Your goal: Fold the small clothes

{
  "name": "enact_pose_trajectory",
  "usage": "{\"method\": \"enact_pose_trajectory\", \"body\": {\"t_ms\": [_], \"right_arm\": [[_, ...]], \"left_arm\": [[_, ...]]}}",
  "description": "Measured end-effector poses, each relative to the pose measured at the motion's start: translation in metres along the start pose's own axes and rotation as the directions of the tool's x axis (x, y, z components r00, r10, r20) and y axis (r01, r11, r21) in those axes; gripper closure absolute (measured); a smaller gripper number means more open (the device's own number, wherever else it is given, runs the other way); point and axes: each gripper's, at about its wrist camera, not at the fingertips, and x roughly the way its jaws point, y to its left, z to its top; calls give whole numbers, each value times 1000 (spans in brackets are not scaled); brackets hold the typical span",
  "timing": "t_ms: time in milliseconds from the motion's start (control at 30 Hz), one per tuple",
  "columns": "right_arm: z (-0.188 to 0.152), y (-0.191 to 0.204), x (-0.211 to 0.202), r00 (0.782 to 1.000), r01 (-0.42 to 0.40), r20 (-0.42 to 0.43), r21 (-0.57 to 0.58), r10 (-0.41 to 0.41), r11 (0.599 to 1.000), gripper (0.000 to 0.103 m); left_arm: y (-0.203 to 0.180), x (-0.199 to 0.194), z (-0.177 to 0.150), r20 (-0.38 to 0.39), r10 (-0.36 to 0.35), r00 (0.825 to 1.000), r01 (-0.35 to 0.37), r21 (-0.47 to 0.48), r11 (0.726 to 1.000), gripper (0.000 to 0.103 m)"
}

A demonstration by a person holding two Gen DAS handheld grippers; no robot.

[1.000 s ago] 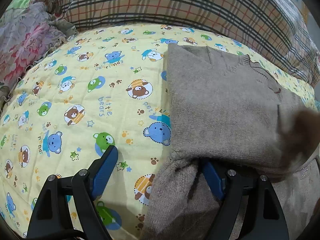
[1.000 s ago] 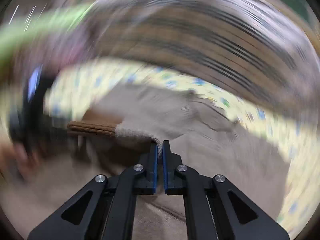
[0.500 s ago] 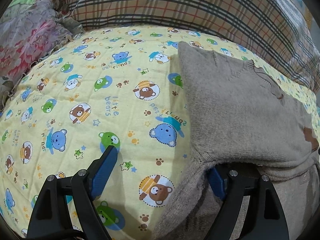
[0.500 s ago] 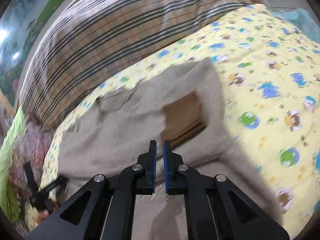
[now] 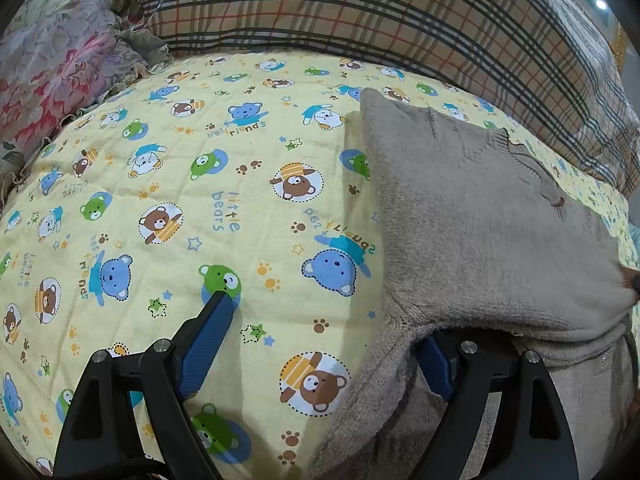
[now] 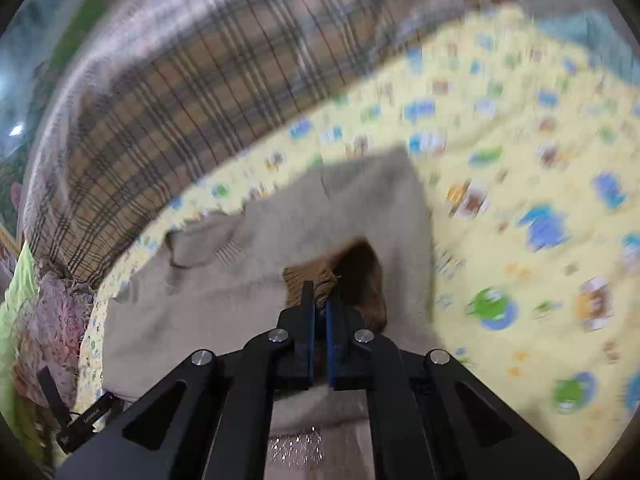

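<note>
A beige knitted sweater [image 5: 472, 220] lies on the yellow bear-print quilt [image 5: 168, 200], one sleeve folded across its body. My left gripper [image 5: 324, 320] stands open at the sweater's near left edge. Its left finger [image 5: 212, 332] rests on bare quilt, and its right finger [image 5: 434, 368] is tucked under the folded knit. My right gripper [image 6: 320, 292] is shut on the sleeve's brown ribbed cuff [image 6: 298, 280], low over the sweater [image 6: 224, 288]. That cuff [image 5: 634, 280] shows at the right edge of the left wrist view.
A plaid cushion [image 5: 360, 16] runs along the back of the quilt and a floral pillow [image 5: 52, 64] lies at the left. The right wrist view is blurred; open quilt [image 6: 540, 200] spreads to the sweater's right.
My right gripper swung with the brown cuff across the sweater and rolled, laying the sleeve over the body. In the left wrist view the cuff slid to the right edge. The left gripper stayed put.
</note>
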Motion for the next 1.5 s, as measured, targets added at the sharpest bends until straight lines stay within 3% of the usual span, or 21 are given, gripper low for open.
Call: {"method": "enact_pose_trajectory", "body": {"t_ms": [100, 233, 400, 533, 700, 900, 1133, 1500], "right_arm": [[-8, -12, -12, 1000, 28, -2, 21, -28, 999, 98], [-18, -27, 14, 992, 69, -112, 31, -66, 997, 98], [-12, -18, -9, 993, 101, -65, 27, -99, 995, 89], [-20, -17, -44, 996, 88, -34, 30, -87, 996, 71], [-38, -22, -87, 999, 48, -23, 26, -48, 999, 69], [-67, -20, -134, 1000, 2, -12, 0, -2, 1000, 59], [-92, -10, -161, 998, -57, -30, -33, 56, 998, 52], [-124, -20, -195, 994, -106, -46, -59, 104, 993, 49]], "left_arm": [[1, 0, 0, 0, 0, 1000, 0, -3, 1000, 16], [3, 0, 1, -4, -4, 1000, 4, -11, 1000, 16], [3, -1, 0, -9, -2, 1000, 2, -19, 1000, 16], [9, -4, 0, -24, -25, 999, 24, -38, 999, 16], [22, -21, -8, -68, -29, 997, 26, -45, 999, 16], [56, -67, -35, -76, -27, 997, 16, -140, 990, 16], [58, -126, -71, -66, -81, 995, 72, -126, 989, 16], [42, -168, -143, -192, -206, 960, 196, -71, 978, 16]]}}
